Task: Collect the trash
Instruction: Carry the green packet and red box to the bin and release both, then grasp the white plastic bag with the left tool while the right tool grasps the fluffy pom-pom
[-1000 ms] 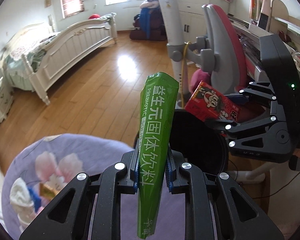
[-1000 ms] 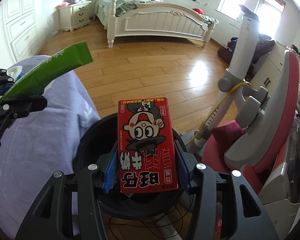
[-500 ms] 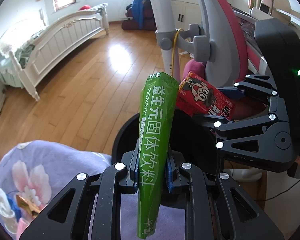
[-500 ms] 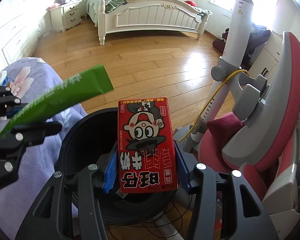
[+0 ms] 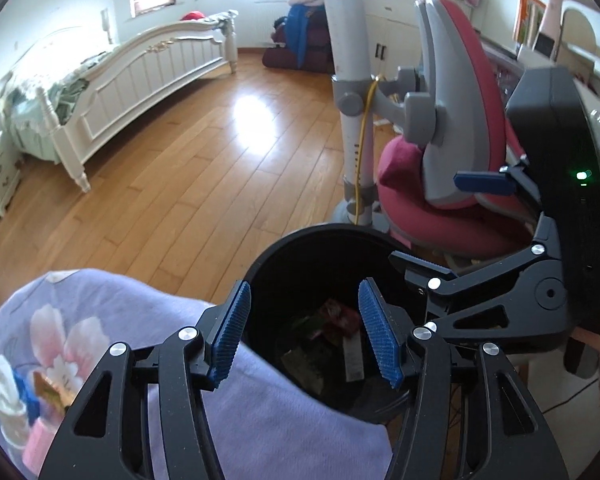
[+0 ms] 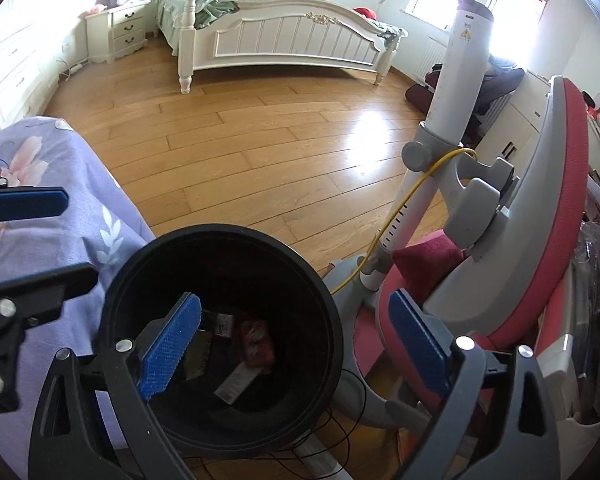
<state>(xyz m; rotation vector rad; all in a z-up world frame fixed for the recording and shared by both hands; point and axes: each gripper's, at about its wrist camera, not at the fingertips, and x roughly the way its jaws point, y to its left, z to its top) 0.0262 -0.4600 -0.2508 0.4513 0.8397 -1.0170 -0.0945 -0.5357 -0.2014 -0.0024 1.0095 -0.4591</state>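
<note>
Both my left gripper (image 5: 304,330) and right gripper (image 6: 296,346) have just been opening and stand spread, empty, above the black bin (image 6: 332,320); I lift straight up, not touching its rim.

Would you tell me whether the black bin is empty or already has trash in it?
Not empty: the black bin holds wrappers at its bottom, seen in both views.

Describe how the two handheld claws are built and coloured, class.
Both claws, left claw and right claw, have black skeletal linkage arms with triangular cut-outs and silver screw heads. Their fingers carry blue ridged pads. The right claw's black body shows a green light.
</note>
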